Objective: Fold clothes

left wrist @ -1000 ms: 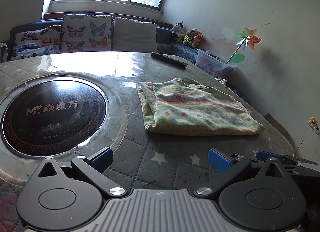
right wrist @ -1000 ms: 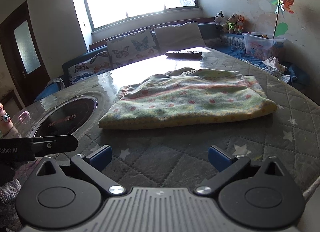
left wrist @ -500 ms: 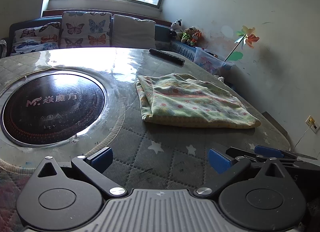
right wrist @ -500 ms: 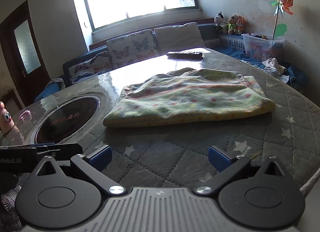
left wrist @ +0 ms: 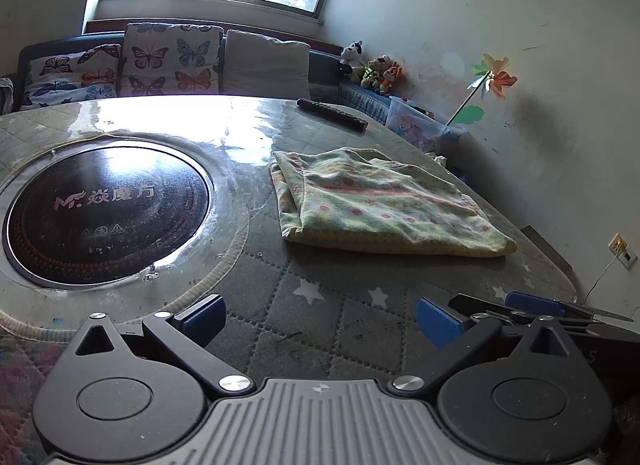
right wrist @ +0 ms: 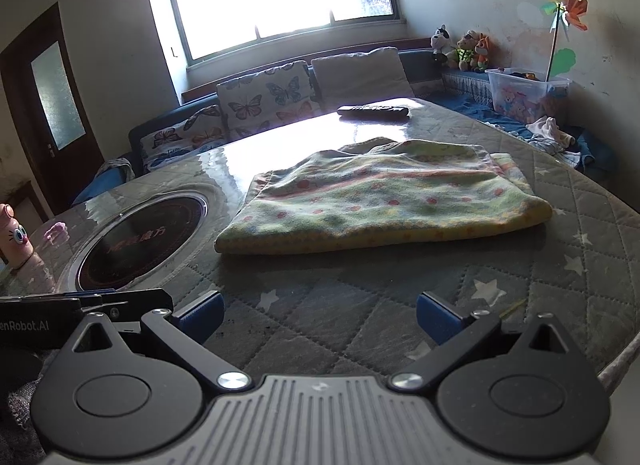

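- My left gripper [left wrist: 320, 315] sat at the bottom of its own frame, jaws spread wide with nothing between the blue pads [left wrist: 204, 313], low over the quilted table cover [left wrist: 320, 329].
- In the left view the round black cooktop [left wrist: 106, 211] filled the left half of the frame with its printed logo plain to read; in the right view it lay small and slanted at middle left [right wrist: 140, 243].
- The folded garment [left wrist: 384, 207], green and yellow with red dots, lay flat on the table right of centre in the left view, and across the centre in the right view [right wrist: 384, 201], well apart from both my grippers.
- A dark remote [left wrist: 332, 115] lay beyond the garment, near the table's far edge.
- My right gripper [right wrist: 320, 315] was likewise wide open and empty.
- Only the right view showed a dark door [right wrist: 52, 105] at upper left and a pink toy [right wrist: 12, 235] at the left edge.
- Only the left view showed a wall socket [left wrist: 622, 251] at far right.
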Motion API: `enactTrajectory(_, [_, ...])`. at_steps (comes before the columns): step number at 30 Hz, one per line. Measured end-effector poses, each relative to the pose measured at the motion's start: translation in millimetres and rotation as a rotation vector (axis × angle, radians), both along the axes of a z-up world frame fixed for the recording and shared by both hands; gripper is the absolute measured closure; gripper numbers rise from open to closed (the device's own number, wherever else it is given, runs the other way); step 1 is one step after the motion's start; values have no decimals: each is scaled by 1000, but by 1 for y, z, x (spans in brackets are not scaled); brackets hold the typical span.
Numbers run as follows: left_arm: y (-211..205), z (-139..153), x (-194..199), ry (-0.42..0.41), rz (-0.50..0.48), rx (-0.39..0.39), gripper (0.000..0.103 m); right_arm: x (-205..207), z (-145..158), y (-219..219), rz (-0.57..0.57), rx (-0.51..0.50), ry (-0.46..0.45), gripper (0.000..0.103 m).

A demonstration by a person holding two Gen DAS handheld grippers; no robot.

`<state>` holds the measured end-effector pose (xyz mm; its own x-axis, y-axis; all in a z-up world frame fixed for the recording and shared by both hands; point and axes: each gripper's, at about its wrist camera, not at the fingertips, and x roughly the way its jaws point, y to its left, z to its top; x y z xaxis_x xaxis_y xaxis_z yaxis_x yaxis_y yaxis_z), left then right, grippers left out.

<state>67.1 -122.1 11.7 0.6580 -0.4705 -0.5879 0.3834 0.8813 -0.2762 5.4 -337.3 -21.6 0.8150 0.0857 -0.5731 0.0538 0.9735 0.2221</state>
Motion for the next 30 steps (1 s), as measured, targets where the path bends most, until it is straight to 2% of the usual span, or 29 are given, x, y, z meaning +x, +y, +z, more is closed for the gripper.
enactTrajectory(30, [-1, -1, 3, 15, -4, 3, 0, 3, -2, -4, -5, 3, 10, 0])
